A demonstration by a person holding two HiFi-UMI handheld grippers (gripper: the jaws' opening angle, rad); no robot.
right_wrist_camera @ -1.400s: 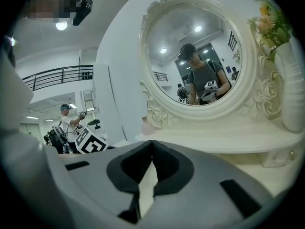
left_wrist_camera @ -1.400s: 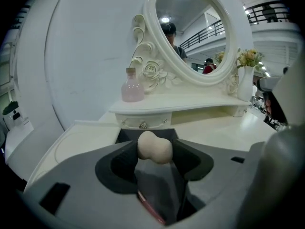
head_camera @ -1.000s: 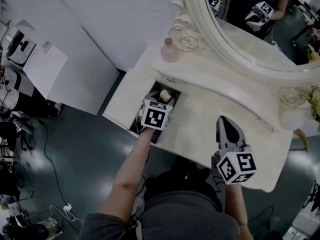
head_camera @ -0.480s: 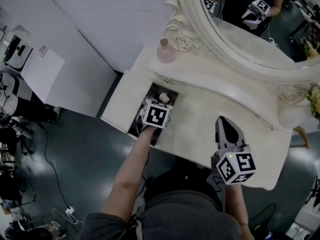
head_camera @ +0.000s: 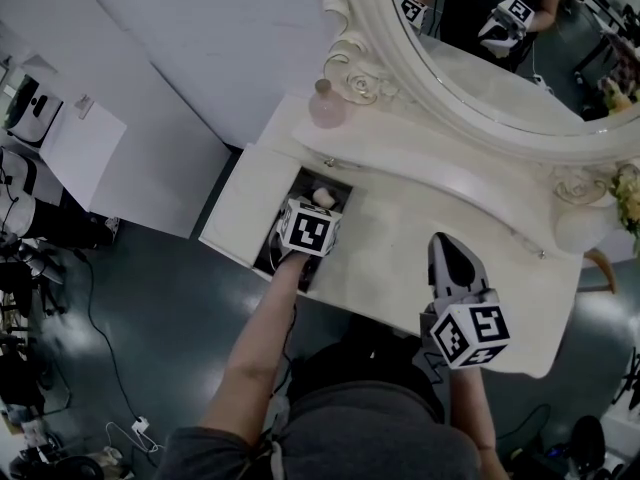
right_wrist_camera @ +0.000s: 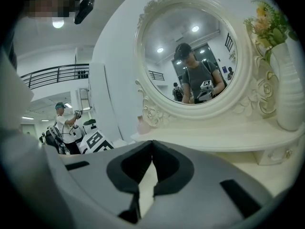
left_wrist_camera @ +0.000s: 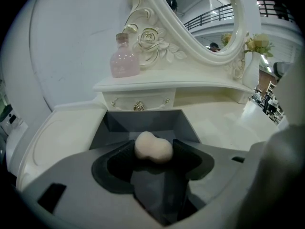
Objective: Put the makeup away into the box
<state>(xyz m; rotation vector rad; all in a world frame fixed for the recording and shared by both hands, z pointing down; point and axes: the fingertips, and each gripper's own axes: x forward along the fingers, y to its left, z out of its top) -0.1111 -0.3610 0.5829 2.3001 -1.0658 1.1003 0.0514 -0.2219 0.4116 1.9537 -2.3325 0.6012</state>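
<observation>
A beige, peanut-shaped makeup sponge (left_wrist_camera: 153, 148) sits between the jaws of my left gripper (left_wrist_camera: 153, 142), which is shut on it. The sponge (head_camera: 323, 198) hangs over the open grey box (left_wrist_camera: 143, 122) sunk into the left part of the white dressing table (head_camera: 400, 238). In the head view the left gripper (head_camera: 316, 208) is mostly hidden under its marker cube. My right gripper (head_camera: 444, 243) is over the table's front right; its jaws (right_wrist_camera: 152, 144) meet at the tips with nothing between them.
A pink perfume bottle (head_camera: 325, 106) stands on the raised shelf behind the box, beside the ornate oval mirror (head_camera: 500, 48). A small drawer knob (left_wrist_camera: 138, 106) lies just past the box. A white vase with flowers (right_wrist_camera: 286, 89) stands at the far right.
The head view has drifted slightly. Both grippers stay almost where they were, the left still holding the sponge over the box.
</observation>
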